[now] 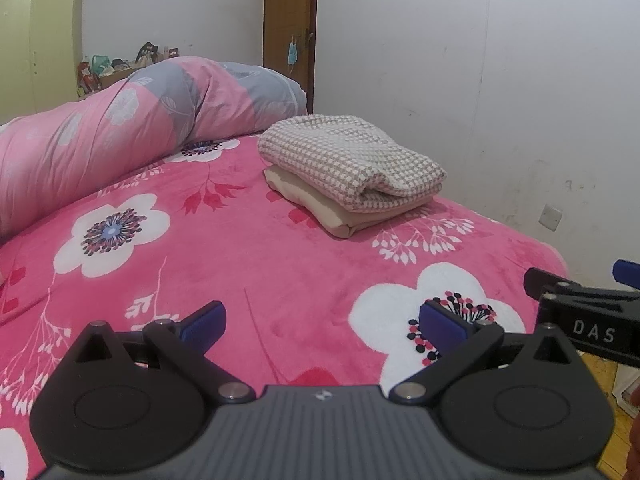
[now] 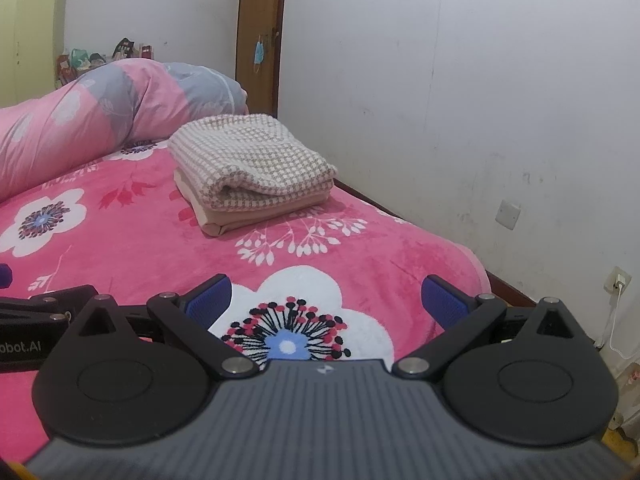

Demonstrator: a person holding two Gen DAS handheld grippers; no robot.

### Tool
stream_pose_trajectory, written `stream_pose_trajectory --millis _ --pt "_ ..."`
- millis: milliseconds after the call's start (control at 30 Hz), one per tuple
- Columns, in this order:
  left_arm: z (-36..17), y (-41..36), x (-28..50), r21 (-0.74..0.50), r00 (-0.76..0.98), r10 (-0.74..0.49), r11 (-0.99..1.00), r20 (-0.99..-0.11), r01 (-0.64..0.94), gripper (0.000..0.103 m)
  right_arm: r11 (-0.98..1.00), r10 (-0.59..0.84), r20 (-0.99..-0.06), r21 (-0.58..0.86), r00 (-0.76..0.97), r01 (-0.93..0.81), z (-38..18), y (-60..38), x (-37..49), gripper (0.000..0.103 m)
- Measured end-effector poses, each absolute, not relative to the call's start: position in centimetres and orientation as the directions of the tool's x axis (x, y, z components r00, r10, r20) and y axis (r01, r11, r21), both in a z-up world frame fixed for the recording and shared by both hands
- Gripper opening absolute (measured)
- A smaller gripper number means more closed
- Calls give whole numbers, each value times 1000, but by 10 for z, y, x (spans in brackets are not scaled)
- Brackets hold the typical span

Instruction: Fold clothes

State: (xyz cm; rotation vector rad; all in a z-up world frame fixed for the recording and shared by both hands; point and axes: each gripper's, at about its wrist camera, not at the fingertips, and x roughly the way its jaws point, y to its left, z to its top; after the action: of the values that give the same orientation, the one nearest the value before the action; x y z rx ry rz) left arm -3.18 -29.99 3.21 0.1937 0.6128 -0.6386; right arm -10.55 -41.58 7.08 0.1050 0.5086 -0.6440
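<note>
- Left gripper (image 1: 322,328): jaws spread wide, holding nothing, poised over the pink flowered blanket (image 1: 240,248).
- Right gripper (image 2: 326,300): jaws likewise wide apart, empty, above a white flower print.
- Checked cloth (image 1: 348,156), folded, lies on a folded beige cloth (image 1: 344,216); the stack sits well apart from both grippers, at 12 o'clock from the left, 11 o'clock from the right.
- Rolled quilt (image 1: 120,128) lies at 10 o'clock, beyond the stack.

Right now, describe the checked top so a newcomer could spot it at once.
Start at the pink floral bed and go to its far side by the white wall, just short of the rolled duvet. A two-piece stack sits there. The checked top is the upper piece: thick, white-and-beige weave, folded, lying on the plain beige garment.
</note>
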Motion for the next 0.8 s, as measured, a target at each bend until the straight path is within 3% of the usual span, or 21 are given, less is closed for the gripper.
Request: stream_pose_trajectory --millis 800 --pt "35 -297 -31 -24 641 -498 800 -584 599 103 801 -550 -477 -72 685 594 74 -410 -105 102"
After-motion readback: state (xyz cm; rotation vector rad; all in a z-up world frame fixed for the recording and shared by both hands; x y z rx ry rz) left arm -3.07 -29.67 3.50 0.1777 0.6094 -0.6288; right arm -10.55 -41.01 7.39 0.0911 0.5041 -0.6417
